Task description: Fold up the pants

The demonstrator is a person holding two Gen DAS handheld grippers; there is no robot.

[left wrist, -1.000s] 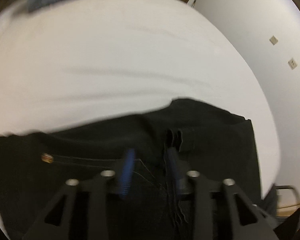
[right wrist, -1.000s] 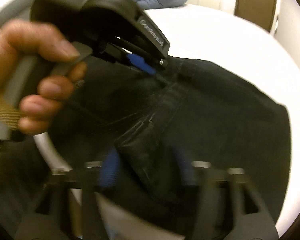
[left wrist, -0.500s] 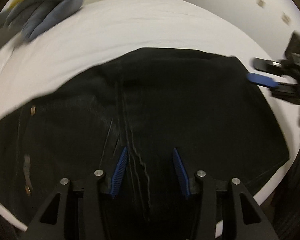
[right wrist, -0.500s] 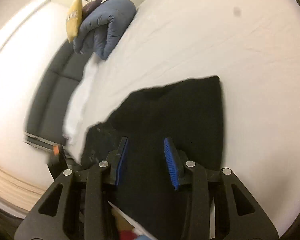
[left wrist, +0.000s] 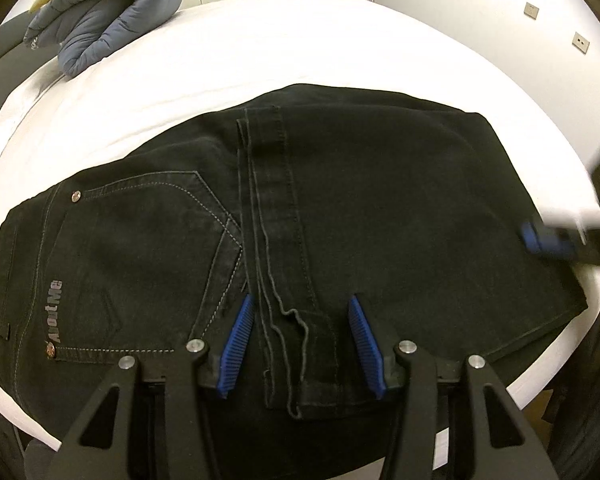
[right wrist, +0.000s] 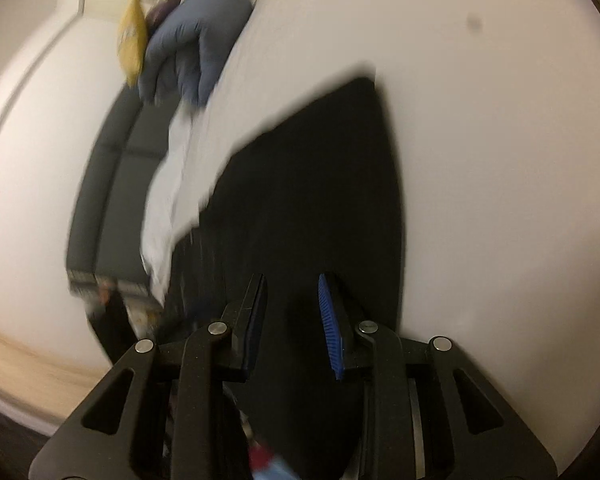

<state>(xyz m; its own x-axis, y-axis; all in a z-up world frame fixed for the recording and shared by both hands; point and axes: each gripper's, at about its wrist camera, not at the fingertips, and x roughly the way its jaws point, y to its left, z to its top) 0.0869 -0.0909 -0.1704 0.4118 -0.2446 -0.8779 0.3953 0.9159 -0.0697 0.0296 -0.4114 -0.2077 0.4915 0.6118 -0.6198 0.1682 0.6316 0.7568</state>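
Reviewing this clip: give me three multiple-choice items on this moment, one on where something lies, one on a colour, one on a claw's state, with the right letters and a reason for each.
1. Where does the blue-grey duvet lie?
A. on the pants
B. at the far left of the bed, apart from the pants
C. on the floor

2. What colour are the pants?
A. black
B. red
C. beige

3. How does the left claw stand?
A. shut on the hem
B. shut and empty
C. open, above the pants

Key: 1 B, white bed sheet separates the duvet from the pants. 2 A, the denim is black with pale stitching. 3 C, a wide gap shows between its blue fingers, with the pants' seam visible below it.
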